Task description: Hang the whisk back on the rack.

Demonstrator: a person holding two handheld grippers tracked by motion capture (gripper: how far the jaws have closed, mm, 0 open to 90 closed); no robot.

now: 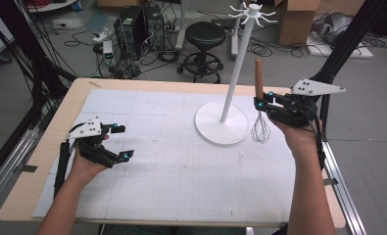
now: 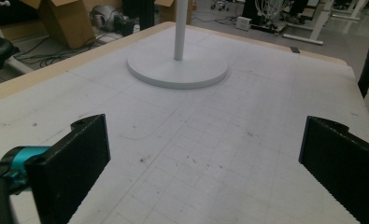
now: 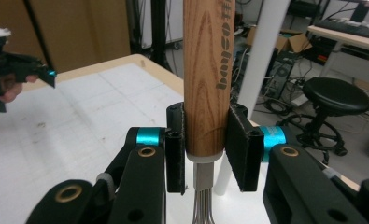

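Observation:
A whisk with a wooden handle [image 1: 258, 78] and a wire head [image 1: 260, 129] hangs upright, handle up, beside the white hook stand [image 1: 236, 68]. My right gripper [image 1: 264, 103] is shut on the handle's lower end [image 3: 206, 107], wires [image 3: 203, 210] pointing down just above the mat. The stand's round base [image 1: 222, 128] sits left of the whisk, and its top carries several white hooks [image 1: 253, 13]. My left gripper [image 1: 122, 142] rests low over the mat at the left, open, with nothing between its pads [image 2: 74, 163]. The stand's base [image 2: 177, 70] lies ahead of it.
A white gridded mat [image 1: 171, 161] covers the wooden table [image 1: 71, 95]. Beyond the far edge stand a black stool [image 1: 204, 46], computer cases [image 1: 137, 29], cables and cardboard boxes [image 1: 299, 19]. A black frame leg [image 1: 338, 49] rises at the right.

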